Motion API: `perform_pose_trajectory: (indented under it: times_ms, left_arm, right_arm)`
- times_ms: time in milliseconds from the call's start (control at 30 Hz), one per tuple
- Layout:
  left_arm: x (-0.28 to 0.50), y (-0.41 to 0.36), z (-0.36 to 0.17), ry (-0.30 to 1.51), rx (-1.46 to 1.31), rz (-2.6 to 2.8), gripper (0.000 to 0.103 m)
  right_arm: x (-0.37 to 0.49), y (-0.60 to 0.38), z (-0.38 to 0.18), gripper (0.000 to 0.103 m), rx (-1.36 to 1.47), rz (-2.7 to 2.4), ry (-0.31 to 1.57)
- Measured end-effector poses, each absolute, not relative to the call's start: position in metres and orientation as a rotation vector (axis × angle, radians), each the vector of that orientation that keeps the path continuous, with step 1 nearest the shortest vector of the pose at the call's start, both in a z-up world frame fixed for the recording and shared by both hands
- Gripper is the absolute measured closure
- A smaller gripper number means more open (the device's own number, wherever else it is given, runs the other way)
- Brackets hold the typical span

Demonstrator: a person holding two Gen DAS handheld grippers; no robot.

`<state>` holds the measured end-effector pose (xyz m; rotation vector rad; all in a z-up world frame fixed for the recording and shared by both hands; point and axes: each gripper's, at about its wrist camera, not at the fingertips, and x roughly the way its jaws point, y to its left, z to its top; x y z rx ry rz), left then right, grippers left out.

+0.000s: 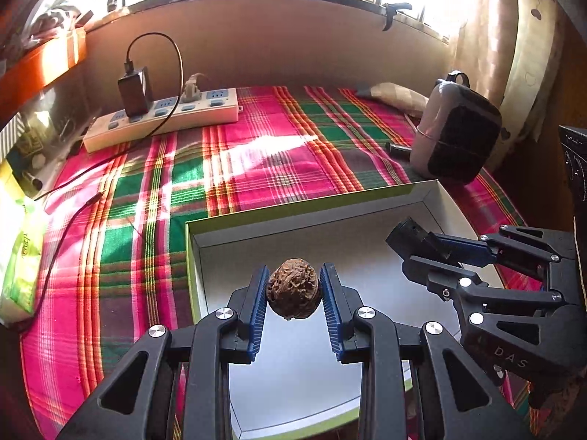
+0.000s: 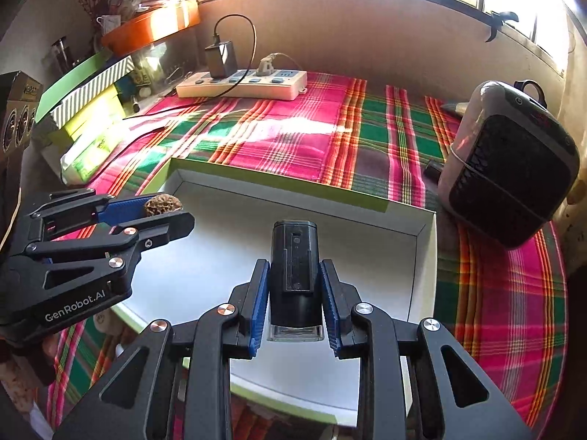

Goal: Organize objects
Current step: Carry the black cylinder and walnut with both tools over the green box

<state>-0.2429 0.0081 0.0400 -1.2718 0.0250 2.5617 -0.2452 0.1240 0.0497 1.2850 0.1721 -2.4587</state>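
My left gripper (image 1: 292, 286) is shut on a brown wrinkled walnut (image 1: 292, 292), held above the white inside of an open box (image 1: 256, 227) with a green rim. My right gripper (image 2: 295, 282) is shut on a black rectangular device with a clear end (image 2: 295, 275), also above the box floor (image 2: 425, 256). In the left wrist view the right gripper (image 1: 422, 249) reaches in from the right with the black device (image 1: 407, 236). The right wrist view shows the left gripper (image 2: 165, 212) at the left with the walnut (image 2: 163, 205) in it.
A plaid cloth (image 1: 256, 154) covers the table. A white power strip (image 1: 161, 117) with a black charger and cables lies at the back left. A grey and black speaker-like box (image 1: 455, 132) stands at the right. A green tissue pack (image 1: 18, 256) and stacked boxes (image 2: 88, 95) line the left edge.
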Motion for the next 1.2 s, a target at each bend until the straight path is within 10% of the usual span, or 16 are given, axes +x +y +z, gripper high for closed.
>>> perform_pose_trajectory:
  times_ms: [1200]
  left_arm:
    - [-0.282,0.023,0.014,0.08,-1.362,2.54,0.075]
  right_arm:
    - [-0.284,0.126,0.026,0.075,1.394,-2.493,0.129]
